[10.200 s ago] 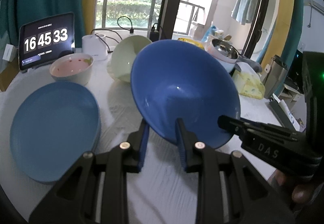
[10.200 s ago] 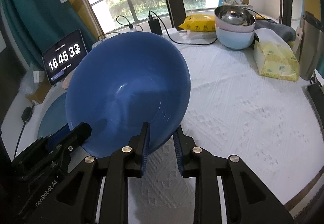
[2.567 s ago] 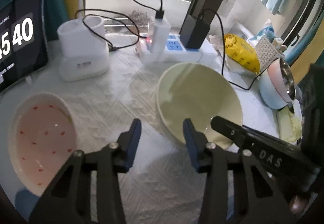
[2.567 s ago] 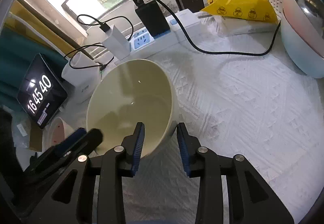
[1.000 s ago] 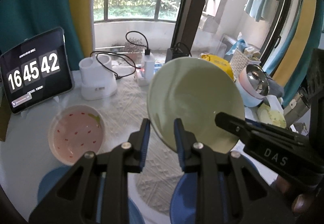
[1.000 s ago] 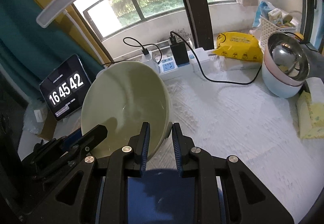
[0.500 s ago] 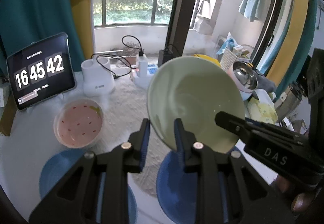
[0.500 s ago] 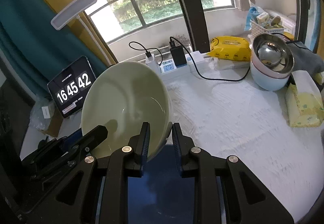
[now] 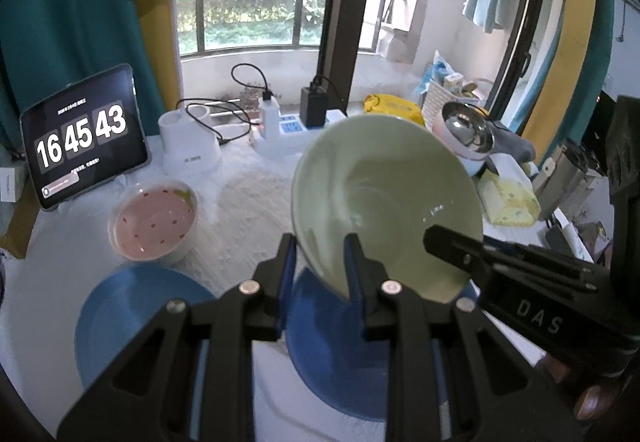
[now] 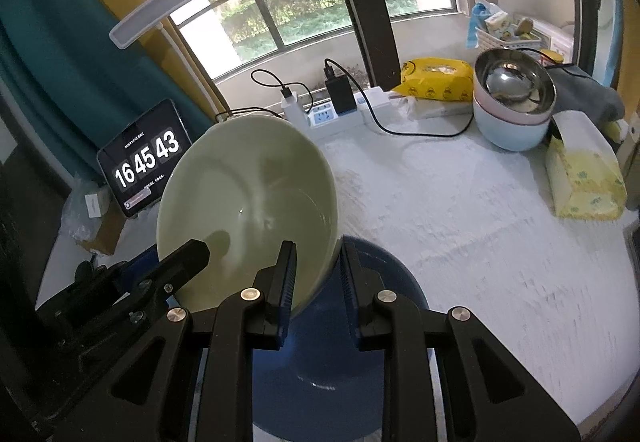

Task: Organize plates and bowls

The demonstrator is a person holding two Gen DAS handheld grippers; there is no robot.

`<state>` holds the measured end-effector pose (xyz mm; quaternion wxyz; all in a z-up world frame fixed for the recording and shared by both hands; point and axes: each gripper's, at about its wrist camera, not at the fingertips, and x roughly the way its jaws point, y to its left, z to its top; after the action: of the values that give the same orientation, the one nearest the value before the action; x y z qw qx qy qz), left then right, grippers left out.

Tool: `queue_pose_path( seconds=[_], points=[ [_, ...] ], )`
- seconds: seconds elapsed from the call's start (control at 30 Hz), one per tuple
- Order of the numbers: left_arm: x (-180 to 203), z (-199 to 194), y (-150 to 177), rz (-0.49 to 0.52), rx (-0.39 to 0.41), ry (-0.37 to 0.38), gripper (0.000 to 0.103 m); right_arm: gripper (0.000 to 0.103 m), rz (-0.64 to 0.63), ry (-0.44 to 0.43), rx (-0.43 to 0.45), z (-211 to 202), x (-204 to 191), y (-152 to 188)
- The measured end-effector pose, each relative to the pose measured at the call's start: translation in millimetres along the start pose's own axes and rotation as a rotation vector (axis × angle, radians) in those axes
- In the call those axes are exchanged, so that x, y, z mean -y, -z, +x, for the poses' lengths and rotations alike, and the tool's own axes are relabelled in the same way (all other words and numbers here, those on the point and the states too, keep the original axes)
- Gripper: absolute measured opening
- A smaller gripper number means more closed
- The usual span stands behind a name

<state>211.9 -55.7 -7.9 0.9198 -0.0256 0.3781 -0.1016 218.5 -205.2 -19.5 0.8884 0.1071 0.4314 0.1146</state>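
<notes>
Both black grippers, the left gripper (image 9: 320,262) and the right gripper (image 10: 318,270), pinch the rim of one big pale green bowl (image 9: 384,202) so it does not tip. It hangs tilted just above the deep blue bowl (image 10: 360,362), probably to nest inside. Beside that lie a flat blue plate (image 9: 132,322) and, farther back, a pink speckled bowl (image 9: 154,220).

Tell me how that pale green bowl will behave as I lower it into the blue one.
The green bowl looks rigid and glazed, so probably slippery: the left gripper and right gripper pinch only its rim. Held tilted, it may swing or slip. Likely breakable, so set it gently into the blue bowl.
</notes>
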Motion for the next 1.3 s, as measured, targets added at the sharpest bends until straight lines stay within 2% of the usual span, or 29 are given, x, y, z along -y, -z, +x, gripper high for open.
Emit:
queue_pose_path(
  seconds=[0.37,1.3],
  points=[
    [12,3,18,0.013,-0.03,0.01,0.025,0.024,0.022,0.011,-0.023,-3,12,19],
    [18,25,54,0.03,-0.126,0.008,0.025,0.024,0.052,0.035,-0.128,18,27,59]
  ],
)
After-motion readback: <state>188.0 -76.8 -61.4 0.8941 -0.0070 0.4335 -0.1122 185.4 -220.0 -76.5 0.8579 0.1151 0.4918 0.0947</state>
